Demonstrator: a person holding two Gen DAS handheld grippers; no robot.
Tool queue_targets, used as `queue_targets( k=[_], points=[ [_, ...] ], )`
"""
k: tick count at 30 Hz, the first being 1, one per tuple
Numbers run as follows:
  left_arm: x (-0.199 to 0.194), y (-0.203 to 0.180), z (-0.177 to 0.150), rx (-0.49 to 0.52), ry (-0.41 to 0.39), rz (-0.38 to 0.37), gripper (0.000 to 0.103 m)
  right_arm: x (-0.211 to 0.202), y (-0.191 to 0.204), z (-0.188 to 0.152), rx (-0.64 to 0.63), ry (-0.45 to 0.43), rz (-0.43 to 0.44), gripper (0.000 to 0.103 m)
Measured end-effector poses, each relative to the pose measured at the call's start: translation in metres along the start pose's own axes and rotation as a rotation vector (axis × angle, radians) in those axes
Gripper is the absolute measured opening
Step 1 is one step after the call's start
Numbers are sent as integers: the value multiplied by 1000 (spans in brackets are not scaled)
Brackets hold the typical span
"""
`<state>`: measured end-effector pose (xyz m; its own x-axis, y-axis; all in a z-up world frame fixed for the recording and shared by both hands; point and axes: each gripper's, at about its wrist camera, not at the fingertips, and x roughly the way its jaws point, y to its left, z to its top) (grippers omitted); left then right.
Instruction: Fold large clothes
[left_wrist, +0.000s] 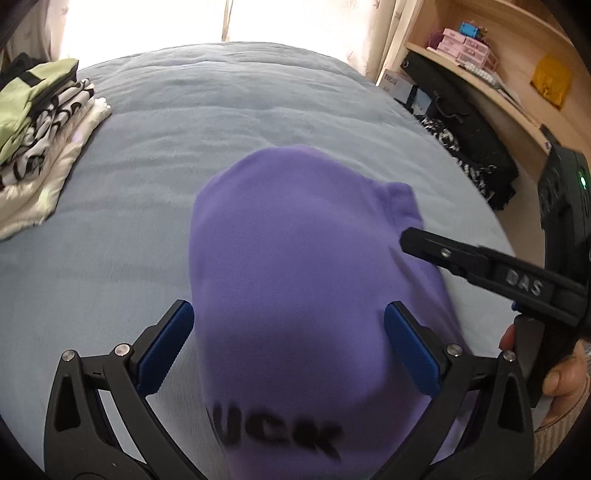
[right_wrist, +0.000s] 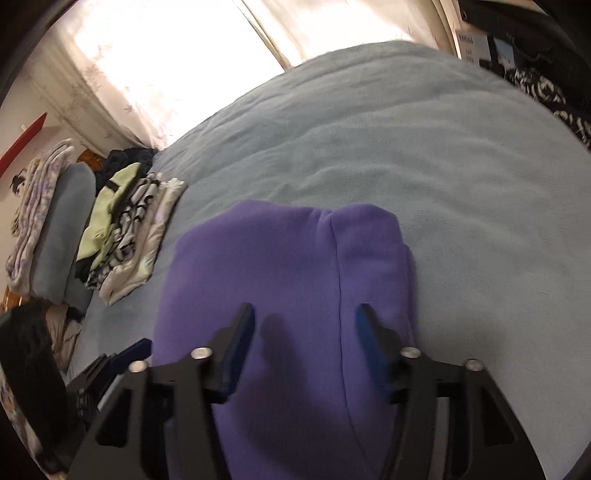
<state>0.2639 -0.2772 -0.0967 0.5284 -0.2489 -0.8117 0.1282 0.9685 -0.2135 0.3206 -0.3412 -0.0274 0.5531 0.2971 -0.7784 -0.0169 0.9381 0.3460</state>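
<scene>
Black block letters "UCK" are showing on the purple garment (left_wrist: 295, 266) near the bottom of the left wrist view, blurred, with any earlier letter lying hidden behind the gripper's arm; raised letters "DAS" are standing on the black finger of the right gripper (left_wrist: 410, 240) reaching in from the right; print on a white box (left_wrist: 395, 82) below the shelf is appearing too small to read.

Blue-grey bed (left_wrist: 184, 155) carries purple garment (left_wrist: 295, 240), apparently folded, and stacked clothes (left_wrist: 40, 140)
</scene>
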Motion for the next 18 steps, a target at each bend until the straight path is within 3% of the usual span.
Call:
queue_targets(
  k=[8, 11, 13, 18],
  points=[
    [-56, -6, -50, 34, 15, 38, 101, -74, -8, -63, -29, 17, -14, 73],
    [-72, -2, -66, 45, 18, 62, 100, -89, -19, -80, -33, 32, -20, 81],
    [-81, 2, -74, 46, 24, 66, 99, -95, -24, -87, -33, 49, -20, 86],
    [-87, 10, -79, 30, 41, 72, 99, -87, -40, -96, 17, 128, 41, 87]
  ],
)
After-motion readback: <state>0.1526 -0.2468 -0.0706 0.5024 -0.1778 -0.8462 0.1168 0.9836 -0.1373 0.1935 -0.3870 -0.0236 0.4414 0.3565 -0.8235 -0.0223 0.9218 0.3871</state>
